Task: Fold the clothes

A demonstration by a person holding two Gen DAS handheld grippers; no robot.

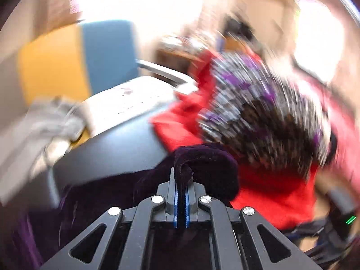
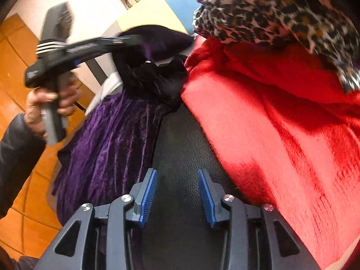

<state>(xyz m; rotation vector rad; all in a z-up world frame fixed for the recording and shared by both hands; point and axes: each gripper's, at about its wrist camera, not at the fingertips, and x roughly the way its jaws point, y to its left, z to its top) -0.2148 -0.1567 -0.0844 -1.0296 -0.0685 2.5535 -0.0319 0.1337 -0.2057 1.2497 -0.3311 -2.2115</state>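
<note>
A dark purple velvet garment (image 2: 108,146) hangs off the left side of a black leather surface (image 2: 180,148). My left gripper (image 1: 181,175) is shut on a bunched fold of the purple garment (image 1: 202,164); the left wrist view is blurred. In the right wrist view a hand (image 2: 45,99) holds that left gripper (image 2: 126,39) at the garment's top edge. My right gripper (image 2: 177,173) hangs open over the bare leather with nothing between its blue pads (image 2: 148,195). A red garment (image 2: 281,123) lies to the right, with a leopard-print garment (image 2: 270,6) on top of it.
Orange wooden floor (image 2: 13,67) lies to the left, below the surface. A blue and yellow panel (image 1: 108,51) stands behind, with a white object (image 1: 135,99) and a grey cloth (image 1: 49,121) near it. A dark sleeve (image 2: 15,157) reaches in from the left.
</note>
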